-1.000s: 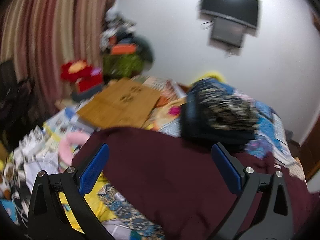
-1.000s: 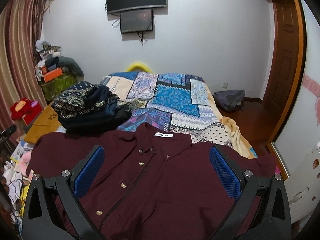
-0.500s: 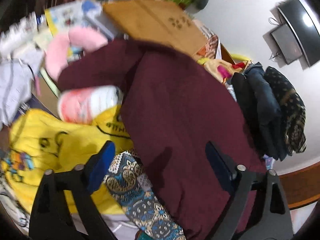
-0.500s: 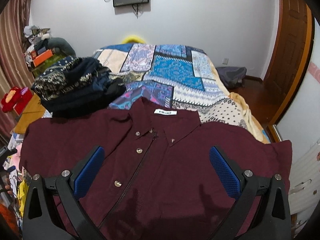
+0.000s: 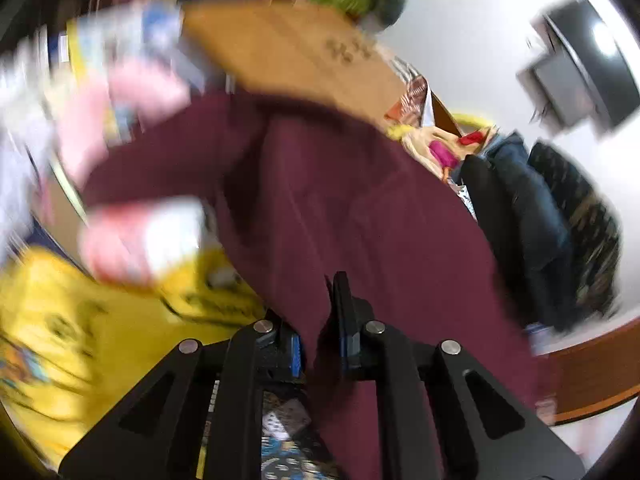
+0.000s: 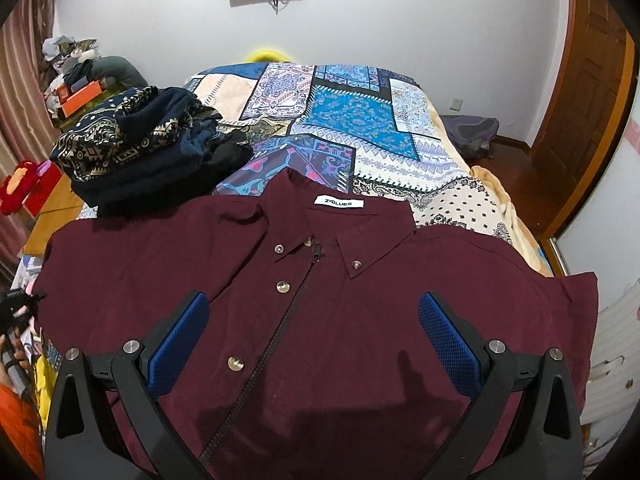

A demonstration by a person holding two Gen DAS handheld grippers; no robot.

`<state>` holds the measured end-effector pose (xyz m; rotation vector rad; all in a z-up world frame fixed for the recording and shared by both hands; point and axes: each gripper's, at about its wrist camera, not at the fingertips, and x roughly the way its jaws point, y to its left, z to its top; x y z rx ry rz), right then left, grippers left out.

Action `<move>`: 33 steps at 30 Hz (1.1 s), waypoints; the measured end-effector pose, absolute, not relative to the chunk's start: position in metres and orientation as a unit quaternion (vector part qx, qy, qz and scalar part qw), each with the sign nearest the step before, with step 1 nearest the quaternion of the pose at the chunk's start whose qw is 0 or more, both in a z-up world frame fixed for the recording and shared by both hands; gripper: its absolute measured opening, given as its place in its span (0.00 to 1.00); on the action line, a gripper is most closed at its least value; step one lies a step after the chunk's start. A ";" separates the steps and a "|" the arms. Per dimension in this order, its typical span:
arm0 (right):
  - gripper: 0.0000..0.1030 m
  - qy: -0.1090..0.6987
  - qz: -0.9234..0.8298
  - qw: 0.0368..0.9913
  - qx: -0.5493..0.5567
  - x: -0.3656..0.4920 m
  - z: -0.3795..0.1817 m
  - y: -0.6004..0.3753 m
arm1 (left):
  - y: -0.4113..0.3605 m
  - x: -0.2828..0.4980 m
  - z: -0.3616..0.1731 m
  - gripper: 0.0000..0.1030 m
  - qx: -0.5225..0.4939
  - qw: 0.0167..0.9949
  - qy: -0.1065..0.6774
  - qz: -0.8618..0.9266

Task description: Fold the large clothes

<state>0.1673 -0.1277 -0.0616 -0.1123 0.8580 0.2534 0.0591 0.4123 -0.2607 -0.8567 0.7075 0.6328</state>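
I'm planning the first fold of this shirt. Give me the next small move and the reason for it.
Probably lower the right hand-held gripper onto the right sleeve edge and close it. It hangs open over the shirt, which lies spread flat and buttoned on the bed, while the left hand-held gripper looks already shut on the shirt's left edge. With both edges held, the sides could fold inward.

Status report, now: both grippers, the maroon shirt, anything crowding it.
Left gripper shut on maroon shirt edge. Right gripper open above shirt front. Shirt flat, face up on bed. Dark clothes pile beside its shoulder.
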 end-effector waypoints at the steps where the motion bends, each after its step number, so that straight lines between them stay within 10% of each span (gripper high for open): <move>1: 1.00 0.414 0.122 0.901 -0.055 0.166 -0.060 -0.128 | 0.402 0.064 -0.247 0.09 -0.362 0.816 0.332 0.306; 18: 1.00 0.364 0.101 0.926 -0.030 0.154 -0.033 -0.180 | 0.192 0.117 -0.056 0.03 -0.175 0.955 0.226 0.075; 33: 1.00 0.371 0.097 0.924 -0.014 0.147 -0.039 -0.223 | -0.004 0.192 -0.171 0.03 -0.074 0.876 0.466 -0.097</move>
